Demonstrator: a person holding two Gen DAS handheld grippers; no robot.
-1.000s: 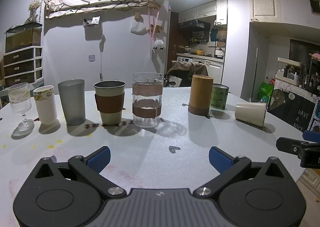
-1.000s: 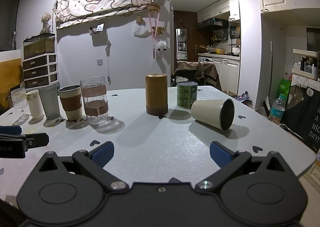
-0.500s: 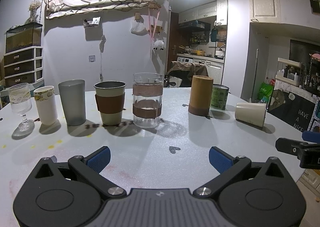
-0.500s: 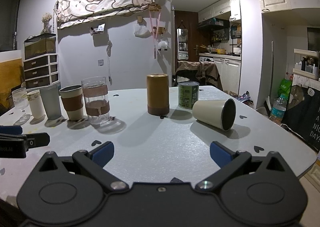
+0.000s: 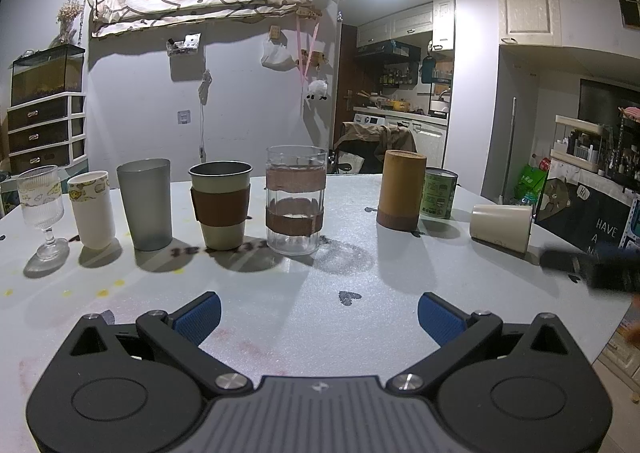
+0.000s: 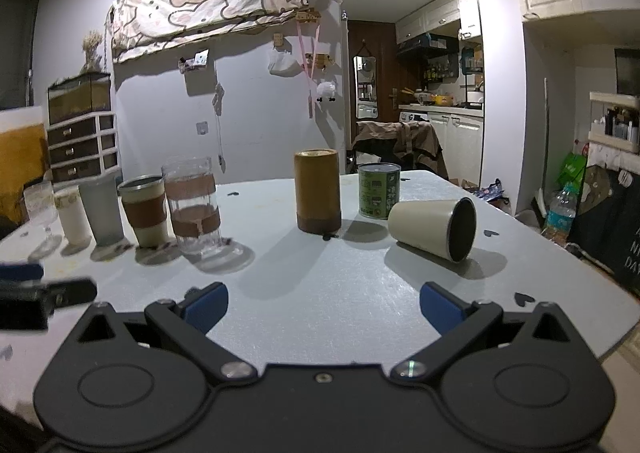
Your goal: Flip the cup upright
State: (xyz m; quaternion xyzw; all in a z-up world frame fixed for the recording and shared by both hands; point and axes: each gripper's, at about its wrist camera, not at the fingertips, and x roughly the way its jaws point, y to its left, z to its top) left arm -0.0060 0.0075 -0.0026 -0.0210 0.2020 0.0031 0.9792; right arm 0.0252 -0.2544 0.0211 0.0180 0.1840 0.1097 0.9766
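Cup [image 5: 502, 227] lies on its side at about 3 o'clock from my left gripper [image 5: 319, 313], well apart from it, near the right edge of the surface [image 5: 280, 293]. In this left view my left jaws are spread wide with nothing between the blue pads [image 5: 199, 313], held low and back, I judge so as to leave the way free for the other hand. A row of upright vessels stands from 10 to 12 o'clock, ending in the banded glass [image 5: 295, 200]; the brown canister [image 5: 400, 189] and green tin [image 5: 440, 193] stand at 1 o'clock. My right gripper shows as a dark blur at the right edge.

In the right view the cup [image 6: 434, 228] sits at 1 o'clock, mouth turned toward me and to the right, just beside the tin [image 6: 379, 190] and apart from the canister [image 6: 317, 191]. My right gripper [image 6: 323, 303] is released, jaws wide, empty, aimed roughly at the cup; I judge that spread suits closing across its wall to tip it onto its base. The flip is not yet begun.
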